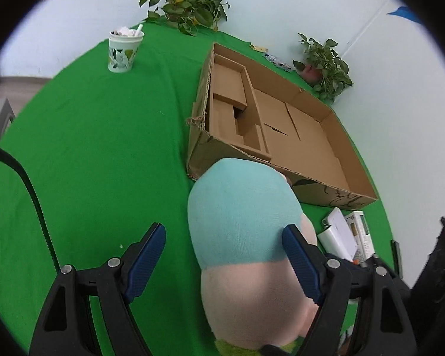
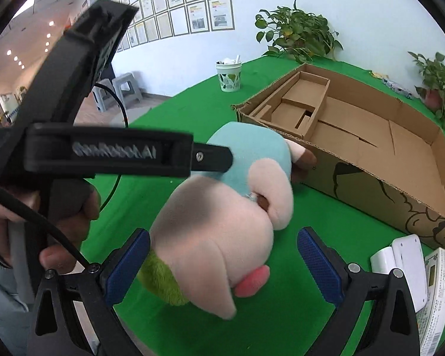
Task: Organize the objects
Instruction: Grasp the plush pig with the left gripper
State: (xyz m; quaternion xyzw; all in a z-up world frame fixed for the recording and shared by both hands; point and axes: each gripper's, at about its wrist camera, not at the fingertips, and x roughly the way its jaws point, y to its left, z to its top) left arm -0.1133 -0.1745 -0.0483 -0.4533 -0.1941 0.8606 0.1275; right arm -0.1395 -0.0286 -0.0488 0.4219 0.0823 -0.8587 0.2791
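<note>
Left tongs [image 1: 224, 247] stand wide over the green surface [image 1: 103, 136], their blue pads [image 1: 146, 262] spread; the far pad lies against the side of a plush toy [image 1: 243, 237], the near pad is clear of it, so nothing is clamped. Right tongs [image 2: 224, 256] are likewise spread wide, with the plush toy [image 2: 222, 231] lying between their pads [image 2: 319, 267]; the left-side pad meets the toy's green fringe, the right-side pad stands apart from it. The toy, pale pink with a light blue cap and a pink tongue, rests on the surface directly ahead of both tongs, its blue end toward a cardboard box [image 1: 281, 124]. This open, shallow box [image 2: 370, 148] lies beyond the toy and to the right of the tongs, and holds a smaller cardboard insert [image 1: 234, 109] along its left side. A patterned cup [image 1: 124, 50] with white items in it stands well ahead and to the left; a leafy potted plant [image 1: 187, 3] sits behind it at the wall, a second potted plant [image 1: 326, 62] past the box's far right corner. White boxes [image 1: 347, 237] lie just right of the tongs, near the box's front wall. In the right wrist view a person's hand [image 2: 59, 222] grips the handle of the left tool, with a black cable [image 2: 29, 213] running across it.
</note>
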